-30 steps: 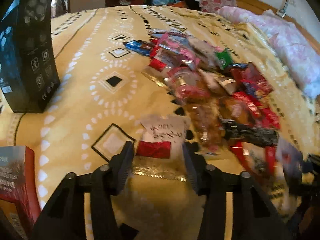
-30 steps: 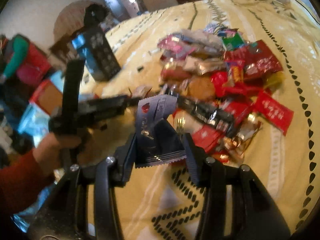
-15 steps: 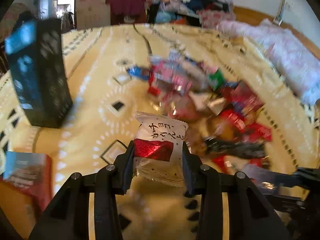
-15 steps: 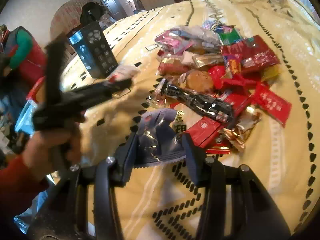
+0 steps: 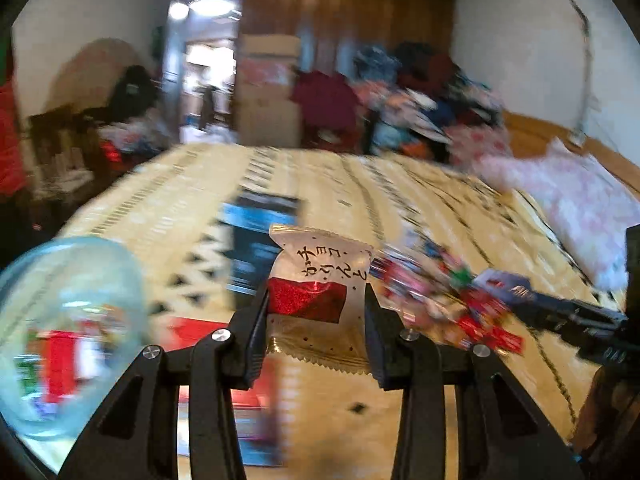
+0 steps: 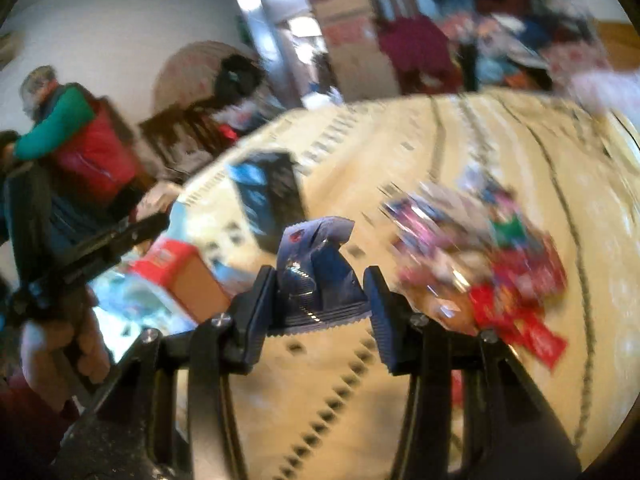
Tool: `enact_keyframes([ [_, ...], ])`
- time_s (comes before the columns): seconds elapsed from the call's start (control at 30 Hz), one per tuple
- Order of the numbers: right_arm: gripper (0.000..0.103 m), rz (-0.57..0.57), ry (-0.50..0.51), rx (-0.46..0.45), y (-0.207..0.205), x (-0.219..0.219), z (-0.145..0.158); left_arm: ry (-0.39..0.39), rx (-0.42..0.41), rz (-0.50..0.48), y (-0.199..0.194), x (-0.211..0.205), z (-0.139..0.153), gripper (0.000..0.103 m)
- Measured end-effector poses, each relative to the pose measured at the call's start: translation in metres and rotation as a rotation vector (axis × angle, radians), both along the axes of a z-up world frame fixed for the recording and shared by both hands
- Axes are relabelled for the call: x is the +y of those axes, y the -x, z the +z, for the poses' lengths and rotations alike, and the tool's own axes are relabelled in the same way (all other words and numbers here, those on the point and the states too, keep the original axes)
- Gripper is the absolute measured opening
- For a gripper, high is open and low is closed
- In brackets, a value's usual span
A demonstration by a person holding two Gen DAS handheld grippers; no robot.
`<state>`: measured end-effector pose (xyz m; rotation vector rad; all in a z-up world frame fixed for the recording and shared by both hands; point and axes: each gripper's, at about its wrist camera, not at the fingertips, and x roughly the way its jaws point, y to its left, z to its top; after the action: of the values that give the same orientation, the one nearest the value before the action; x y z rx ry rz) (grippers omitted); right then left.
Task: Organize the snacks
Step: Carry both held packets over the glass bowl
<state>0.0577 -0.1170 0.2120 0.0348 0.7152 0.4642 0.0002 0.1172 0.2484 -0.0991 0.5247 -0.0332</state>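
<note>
Carrying is the step in hand, as I judge it: each hand-held gripper has one snack and both are lifted above the wide bed with the yellow patterned cover (image 5: 344, 184), on the way to a container.

On this bed, to the right in both views, lies the loose heap of mixed colourful snack packets (image 6: 488, 256), red, pink and green ones, not yet sorted. A dark upright carton with blue print (image 5: 260, 248) stands on the cover further back. At the left border of the left wrist view there is a round clear plastic jar (image 5: 68, 332) with some red packets inside, and near it a flat red box (image 6: 176, 260); both are blurred.

The left hand-held gripper (image 5: 316, 312) is pinching a white pillow-shaped snack packet with a red band and dark writing (image 5: 320, 280); its two pads press on the sides of the packet, which stands upright between them. The right hand-held gripper (image 6: 320, 300) is pinching a crumpled blue-violet foil packet (image 6: 316, 272), and the jaws are close on its lower part.

The next move, I think, calls for bringing the white packet over the mouth of the clear jar and only then loosening the pads, so it falls inside and not on the cover. Which container the blue-violet packet belongs to I cannot tell.
</note>
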Motion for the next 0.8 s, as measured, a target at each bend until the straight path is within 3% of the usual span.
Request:
enact_keyframes([
  [0.27,0.046,0.246,-0.073,-0.034,-0.029,0.15,0.034,0.011,-0.003,0.33,0.034,0.146,0.021,0.042],
  [0.47,0.046,0.411,-0.064,0.03,-0.05,0.269,0.021,0.024,0.087,0.519,0.035,0.24,-0.007,0.042],
  [0.63,0.046,0.476,-0.027,0.084,-0.057,0.326,0.002,0.028,0.156,0.558,0.026,0.264,-0.035,0.042],
  [0.8,0.046,0.501,0.016,0.119,-0.06,0.354,-0.015,0.022,0.164,0.555,0.024,0.267,-0.043,0.042],
])
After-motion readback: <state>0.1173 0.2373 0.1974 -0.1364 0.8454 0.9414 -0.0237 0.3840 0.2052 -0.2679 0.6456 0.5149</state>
